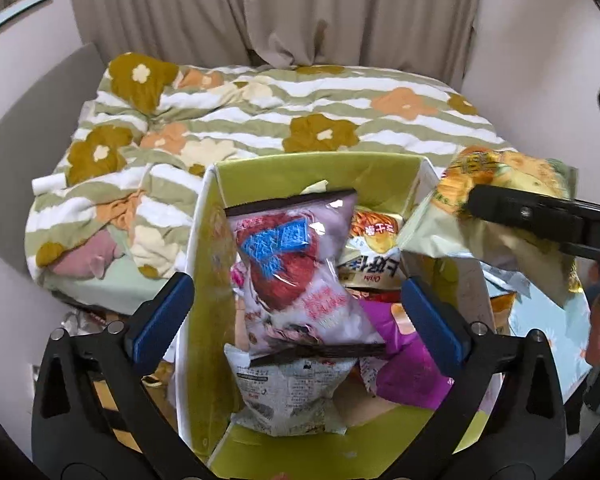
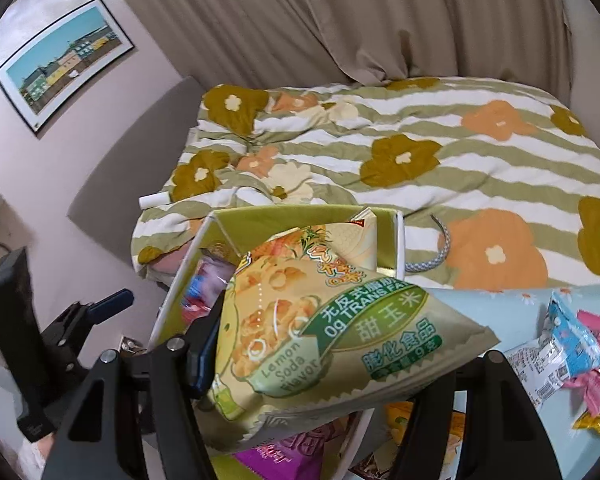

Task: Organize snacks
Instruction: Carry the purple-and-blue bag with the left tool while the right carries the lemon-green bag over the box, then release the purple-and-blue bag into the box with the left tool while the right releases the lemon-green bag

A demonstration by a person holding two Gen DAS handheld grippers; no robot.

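Left gripper: jaws spread wide above the green box, nothing pressed between its blue pads; a pink and red snack bag lies loose below, on top of the packets in the box. Right gripper: jaws narrowed and clamped on a yellow-green corn snack bag, held over the box's right edge; more small packets lie right of the box on a pale blue cloth; a flowered quilt lies behind the box.

Right gripper's right finger hidden behind the lemon soda snack bag, purple packet mostly buried under the pink bag, box's near wall cut off, far-right wrappers blurred
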